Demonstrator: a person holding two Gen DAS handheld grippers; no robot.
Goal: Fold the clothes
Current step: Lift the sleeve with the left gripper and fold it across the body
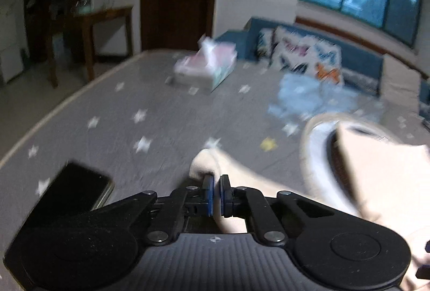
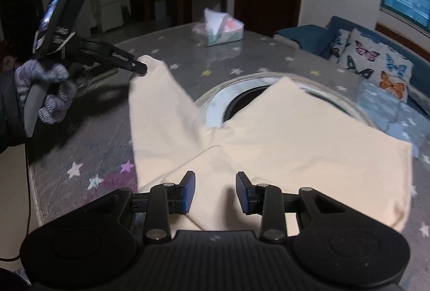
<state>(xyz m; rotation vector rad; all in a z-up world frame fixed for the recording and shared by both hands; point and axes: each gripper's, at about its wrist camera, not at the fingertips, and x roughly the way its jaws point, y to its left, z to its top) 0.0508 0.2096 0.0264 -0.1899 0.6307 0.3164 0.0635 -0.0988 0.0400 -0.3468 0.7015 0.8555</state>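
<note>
Right wrist view: cream garment lies creased, corner clamped by left gripper; right gripper fingers apart.

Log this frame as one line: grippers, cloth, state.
left gripper: shut on cream cloth corner | right gripper: open over cloth | cloth: partly folded on star-print table

No readable text for you anywhere. White lettering on side of left gripper, as your right wrist camera sees it, too blurred to make out. Tissue box ahead of grippers: coloured print only, no legible words.
</note>
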